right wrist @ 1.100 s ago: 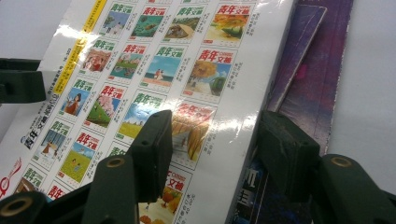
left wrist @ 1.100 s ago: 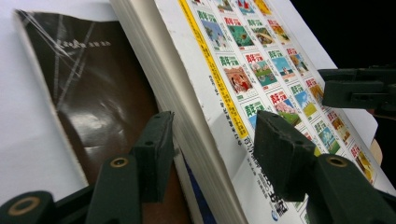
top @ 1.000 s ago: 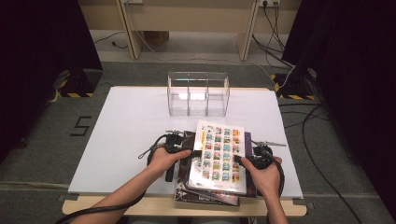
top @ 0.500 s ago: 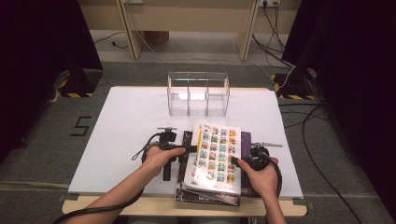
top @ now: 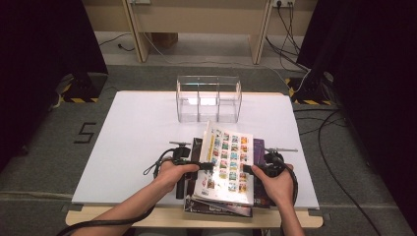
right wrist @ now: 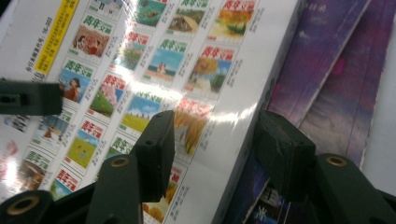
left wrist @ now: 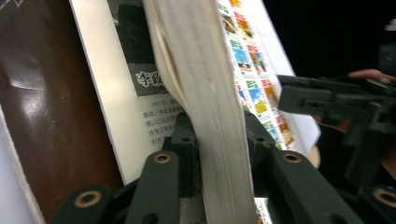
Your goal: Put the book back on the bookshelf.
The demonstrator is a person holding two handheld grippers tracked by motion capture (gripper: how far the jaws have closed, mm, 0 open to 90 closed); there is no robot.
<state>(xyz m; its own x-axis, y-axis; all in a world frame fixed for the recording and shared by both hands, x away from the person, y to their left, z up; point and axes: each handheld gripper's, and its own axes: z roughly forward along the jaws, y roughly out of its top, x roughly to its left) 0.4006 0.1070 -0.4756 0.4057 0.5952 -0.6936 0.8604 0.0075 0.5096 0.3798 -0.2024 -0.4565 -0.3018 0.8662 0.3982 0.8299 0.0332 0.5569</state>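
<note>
In the high view, low centre of the frame, my left claw (top: 209, 166) and right claw (top: 248, 170) flank the top book (top: 225, 164), tilted up off the stack (top: 216, 205) on the white bench (top: 133, 142). In the left claw view, my jaws have just been closing and now pinch the page block (left wrist: 205, 93). In the right claw view, my jaws stand apart astride the cover edge (right wrist: 243, 135), not pressing. I judge the lift is starting; next, close the right, then carry toward the clear organizer (top: 209, 98).

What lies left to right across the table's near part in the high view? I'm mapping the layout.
Left gripper → book with picture-grid cover → purple book → right gripper body.
</note>
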